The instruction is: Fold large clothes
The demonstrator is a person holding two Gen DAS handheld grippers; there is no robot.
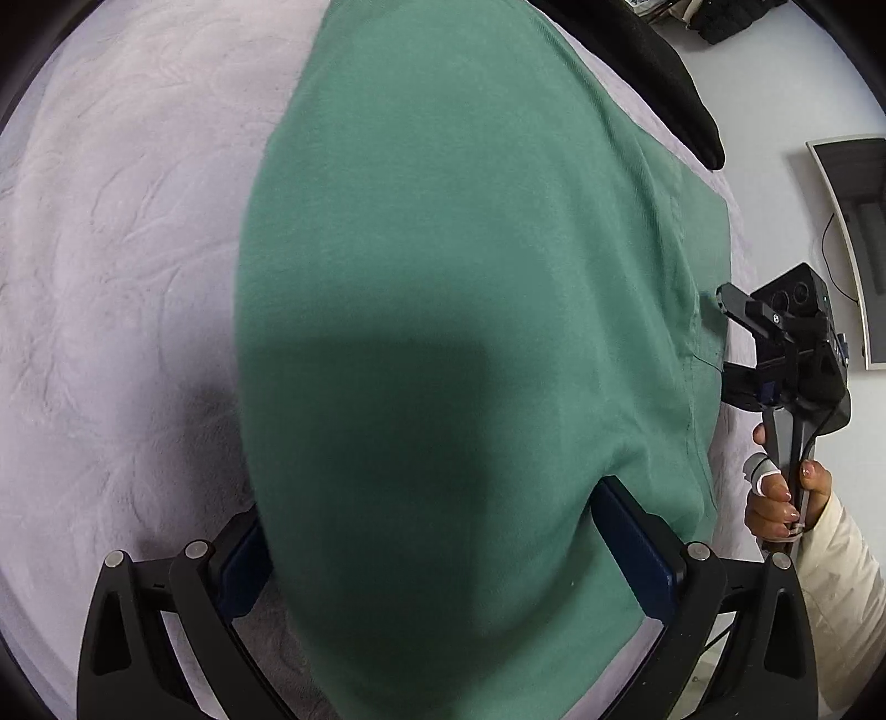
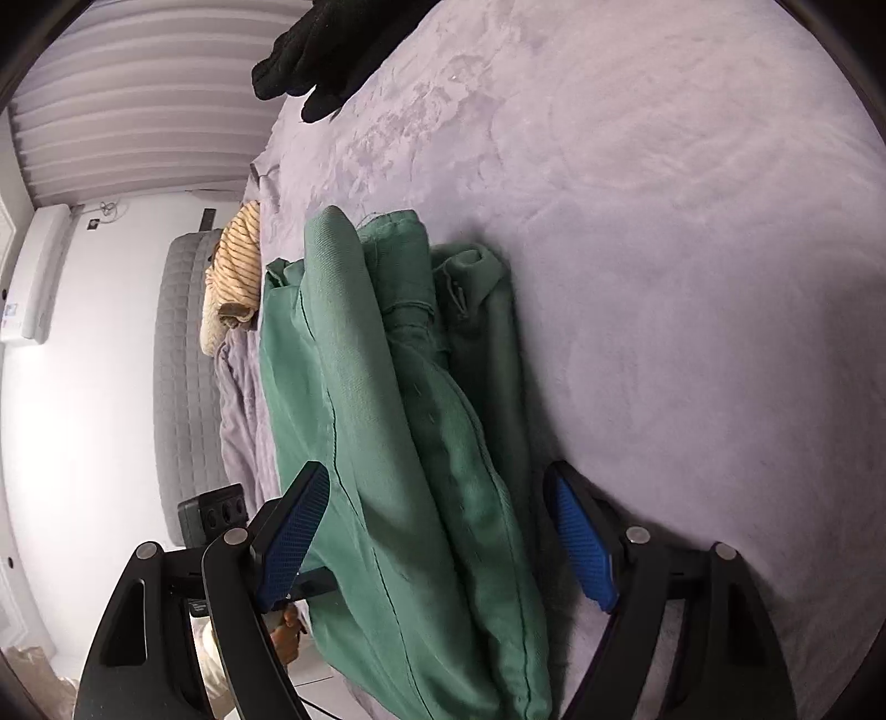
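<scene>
Several layers of soft green cloth make up the green garment (image 2: 421,443), so expect it to be limp, fairly light for its bulk, and quick to slump or slide apart if you lift only the top ply. It is not fragile or slippery; the woven surface should give your pads good purchase. Judging from the stacked folds, your best hold is at a hemmed edge or corner, pinching every layer together, not the middle of a panel, where the cloth would only tent up.

The garment lies on the lilac bed cover (image 2: 692,277), folded lengthwise into a long band with raw hems and a stitched seam showing at its far end. Beyond that far end, a striped cream cloth (image 2: 238,266) sits just beside it at the bed's edge, and a black garment (image 2: 332,50) lies well apart, further along the bed cover.

Your right claw (image 2: 443,543) stands wide, straddling the near end of the green garment with both blue pads clear of it, so nothing is gripped. Your left claw (image 1: 443,559) also sits spread over the broad smooth panel of the garment (image 1: 443,277); cloth bulges up between its fingers and hides one pad, and I cannot tell whether it is pressing or merely resting.
</scene>
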